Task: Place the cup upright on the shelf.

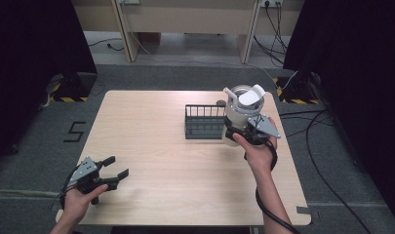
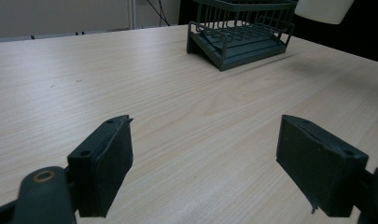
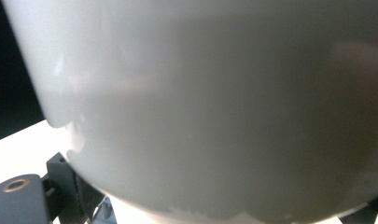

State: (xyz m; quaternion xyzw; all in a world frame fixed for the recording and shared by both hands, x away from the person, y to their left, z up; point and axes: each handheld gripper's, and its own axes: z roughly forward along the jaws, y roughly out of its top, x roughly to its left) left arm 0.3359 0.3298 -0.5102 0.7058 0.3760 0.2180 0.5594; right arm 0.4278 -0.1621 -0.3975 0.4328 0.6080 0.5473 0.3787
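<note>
Right tool (image 1: pixel 240 132) clamps white cup (image 1: pixel 240 114) low on body, lifted beside dark wire rack (image 1: pixel 204 122), probably for racking. Left tool (image 1: pixel 113 167) open, idle over tabletop (image 1: pixel 161 161).

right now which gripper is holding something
The right gripper: its jaws are clamped on the white cup, lifted beside the rack. The left gripper is open and empty near the table's front-left corner.
</note>
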